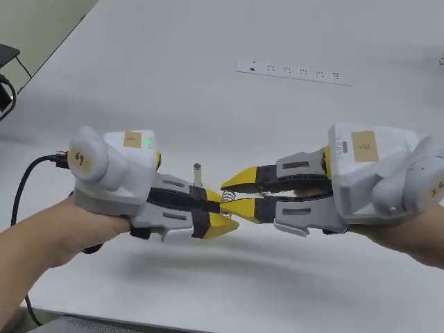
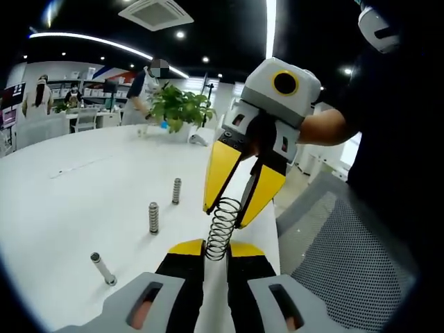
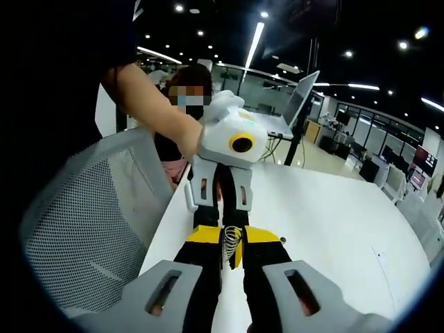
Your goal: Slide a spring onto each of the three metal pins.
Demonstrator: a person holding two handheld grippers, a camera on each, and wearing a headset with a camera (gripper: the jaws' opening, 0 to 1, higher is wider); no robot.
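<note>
In the head view, the left gripper (image 1: pixel 227 211) and the right gripper (image 1: pixel 232 198) meet tip to tip above the white table (image 1: pixel 208 90). A small spring (image 1: pixel 228 196) hangs in the air between them. The bare pin (image 1: pixel 197 170) stands just behind.

In the left gripper view, the left jaws squeeze the near end of the spring (image 2: pixel 220 229). The right gripper (image 2: pixel 225 214) pinches its far end. The middle pin (image 2: pixel 153 217) and the far pin (image 2: pixel 176 191) already wear springs. The bare pin (image 2: pixel 103 268) waits close by.

In the right gripper view, the spring (image 3: pixel 231 244) sits tight between the right jaws, facing the left gripper (image 3: pixel 223 223).

This looks like a pass from one gripper to the other. To do it well, one gripper should hold the spring by its side and leave the end hole free. The other should let go gently. Then the hole goes over the top of the bare pin, and the spring slides down slowly.
</note>
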